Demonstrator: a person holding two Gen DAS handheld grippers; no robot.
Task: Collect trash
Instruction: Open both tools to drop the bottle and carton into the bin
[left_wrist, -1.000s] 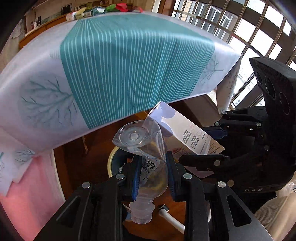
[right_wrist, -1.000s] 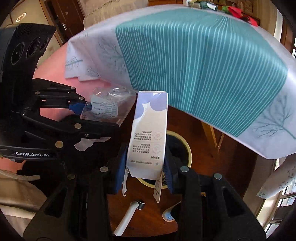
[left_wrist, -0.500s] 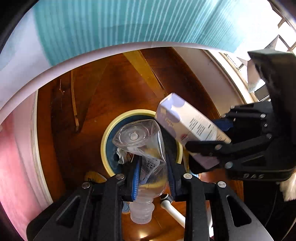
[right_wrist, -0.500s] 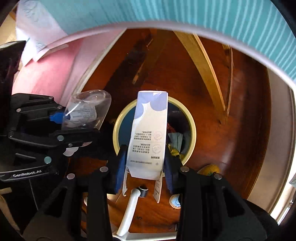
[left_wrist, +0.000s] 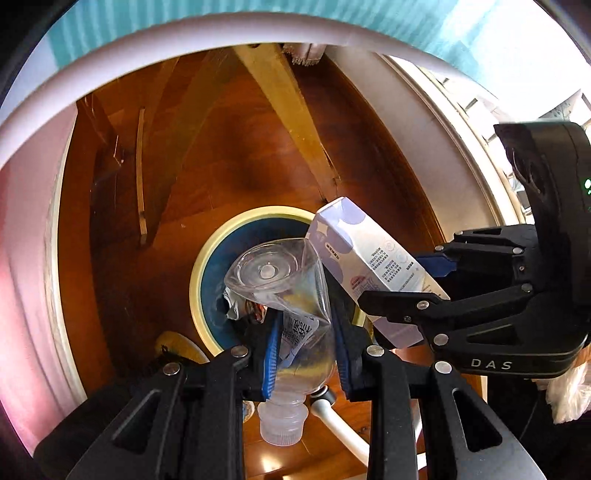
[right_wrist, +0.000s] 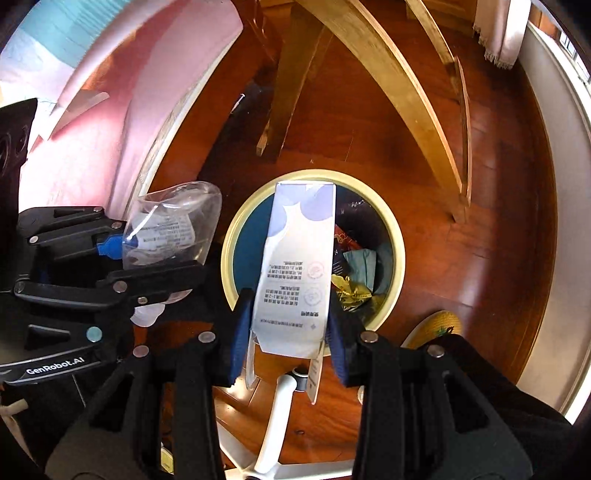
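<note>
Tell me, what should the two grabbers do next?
Probably open the right gripper first: its carton hangs over the bin opening. The left gripper holds the crushed bottle near the rim, so it likely needs nudging inward.

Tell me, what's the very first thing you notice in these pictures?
The crushed clear plastic bottle pinched in the left gripper, and beside it the tall white-and-lilac paper carton clamped in the right gripper. Both hang over a round blue trash bin with a cream rim on the shiny wooden floor, with wrappers already inside.
</note>
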